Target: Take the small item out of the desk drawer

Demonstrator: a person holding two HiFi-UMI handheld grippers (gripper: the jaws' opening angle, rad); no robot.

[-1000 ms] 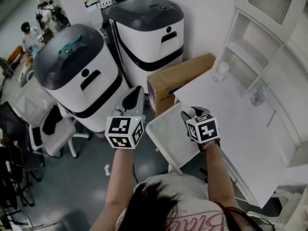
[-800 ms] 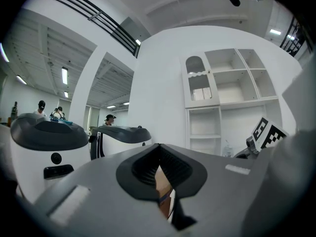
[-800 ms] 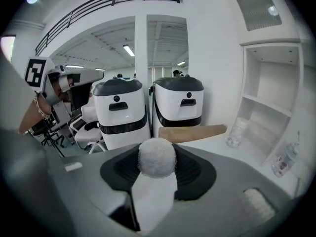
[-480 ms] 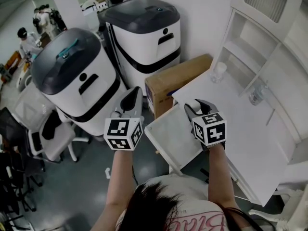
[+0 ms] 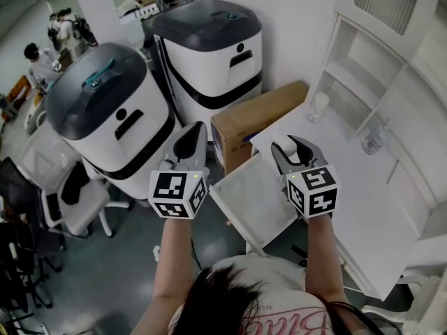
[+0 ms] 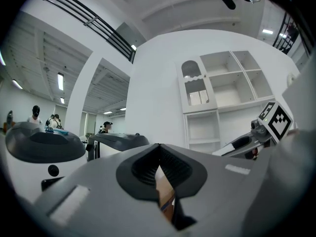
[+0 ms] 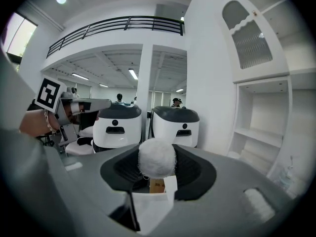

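Observation:
A small white fluffy ball (image 7: 157,158) sits pinched between the jaws of my right gripper (image 7: 157,161). In the head view that gripper (image 5: 293,146) hovers over the left edge of the white desk (image 5: 363,208), with the ball (image 5: 281,148) showing at its tips. Just below and left of it the white drawer (image 5: 255,201) stands pulled out, and I see nothing in it. My left gripper (image 5: 192,137) is held off to the left of the drawer, above the floor. Its jaws (image 6: 159,149) meet at the tips with nothing between them.
Two large white and dark grey machines (image 5: 105,110) (image 5: 213,44) stand behind the grippers. A cardboard box (image 5: 258,114) lies against the desk's end. A clear cup (image 5: 319,105) and a glass (image 5: 375,138) stand on the desk near the white shelves. Office chairs (image 5: 73,197) are at the left.
My right gripper has moved right and away from me with the ball, from over the drawer to the desk's edge. The left gripper has hardly moved.

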